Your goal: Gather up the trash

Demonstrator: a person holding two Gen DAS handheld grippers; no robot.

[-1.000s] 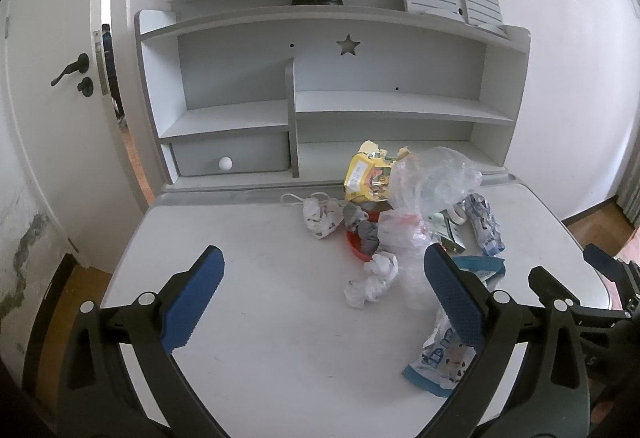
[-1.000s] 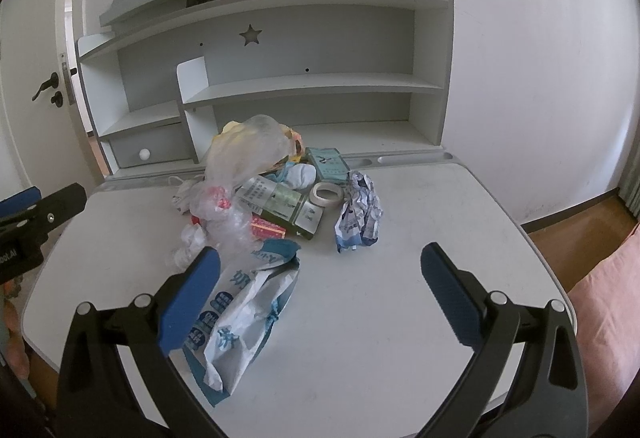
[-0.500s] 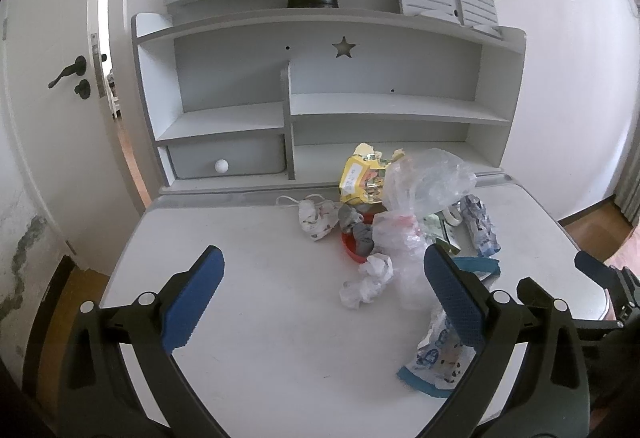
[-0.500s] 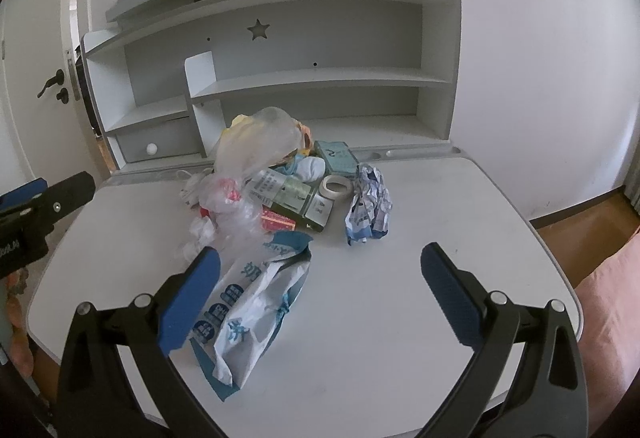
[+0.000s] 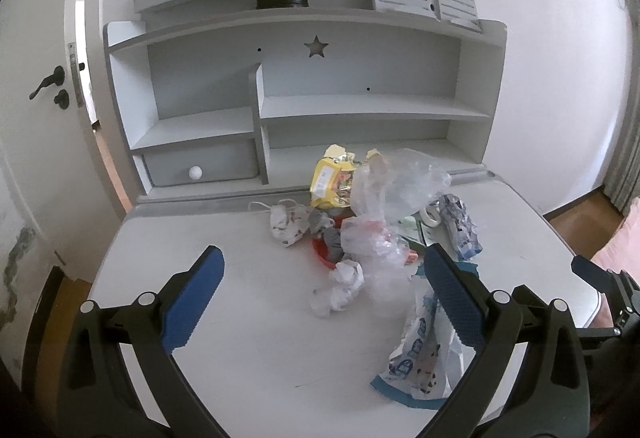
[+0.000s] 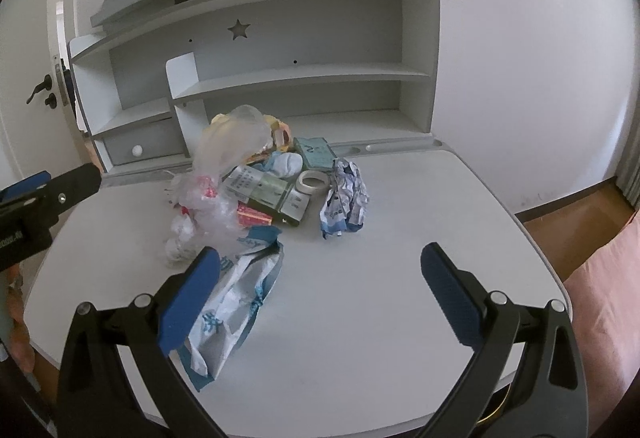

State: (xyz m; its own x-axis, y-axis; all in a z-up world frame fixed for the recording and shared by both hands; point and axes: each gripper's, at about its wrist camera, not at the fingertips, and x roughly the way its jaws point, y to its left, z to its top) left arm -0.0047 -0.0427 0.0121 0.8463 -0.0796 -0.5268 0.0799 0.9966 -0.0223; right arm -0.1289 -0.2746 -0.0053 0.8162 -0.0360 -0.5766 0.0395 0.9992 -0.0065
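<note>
From the left wrist camera, the left gripper (image 5: 320, 302) hangs over the near part of the pale grey worktop (image 5: 200, 238) with its blue-padded fingers spread wide and nothing between them. Against the frames of a second ago the litter sits a little lower and farther off in this view, so the gripper has drifted slightly rather than closed in; nothing in the heap has been touched, and I judge the collecting not yet begun. The trash lies in one heap right of centre: a crumpled white paper ball (image 5: 340, 288) nearest, a flat white-and-blue printed pouch (image 5: 420, 354) under the right finger, a clear crinkled plastic bag (image 5: 396, 190) standing up behind, and a yellow foil snack packet (image 5: 332, 182) at the back. The bag seems to hold only air and a few scraps; I cannot tell more.

From the right wrist camera, the right gripper (image 6: 320, 296) is likewise spread and empty, hovering over the worktop's near right. The heap has shifted a little up and right in this view, again a small camera move. The printed pouch (image 6: 236, 302) lies partly beneath the left finger. A crumpled blue-and-white wrapper (image 6: 346, 204) sits just beside a green-and-white flat carton (image 6: 272, 196) and a white tape roll (image 6: 314, 180). No bin shows in either view.
</note>
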